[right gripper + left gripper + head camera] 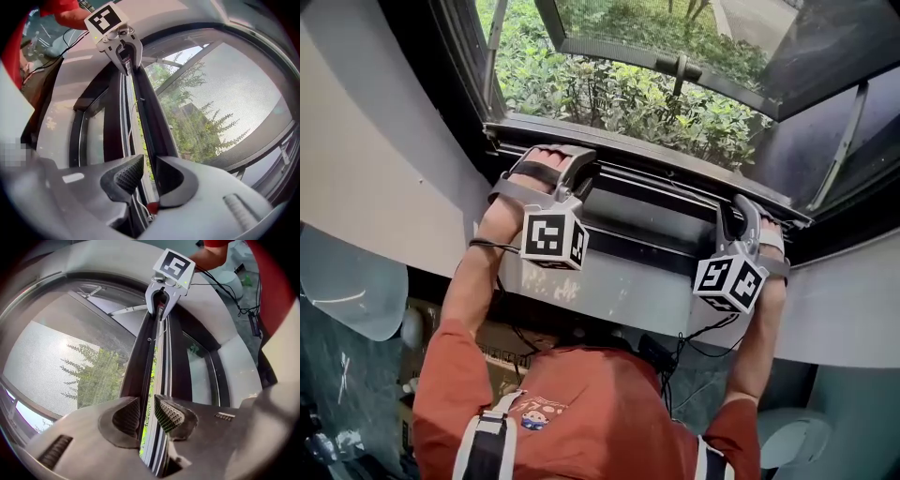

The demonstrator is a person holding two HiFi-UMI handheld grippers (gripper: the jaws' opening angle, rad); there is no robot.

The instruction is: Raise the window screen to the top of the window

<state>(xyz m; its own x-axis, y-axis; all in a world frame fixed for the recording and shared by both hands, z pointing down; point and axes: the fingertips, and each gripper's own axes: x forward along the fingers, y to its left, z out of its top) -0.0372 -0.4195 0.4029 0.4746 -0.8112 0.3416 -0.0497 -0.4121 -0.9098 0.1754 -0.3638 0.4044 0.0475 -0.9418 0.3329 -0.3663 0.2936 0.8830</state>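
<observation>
The window screen [61,357] sits low in the window. Its dark bottom bar [656,171] is only just above the lower frame [647,225], and the mesh goes up from the bar on the garden side. The left gripper [555,161] is clenched on the bar near its left end, and the right gripper [741,214] is clenched on it near the right end. In each gripper view the thin edge of the bar runs between the two pads and straight on to the other gripper. So I judge that the grasp is made and the lift is at its beginning, with nearly all the way to the top to go. The next move, I think, calls for both hands to rise together at the same rate, so that the bar does not tilt and jam in the side tracks. The opening above looks free. The glass sash [675,42] is pushed outward beyond the screen, and its handle [680,67] is apart from the bar. The wall [366,159] is near the left gripper, and cables [703,337] hang below the right one
</observation>
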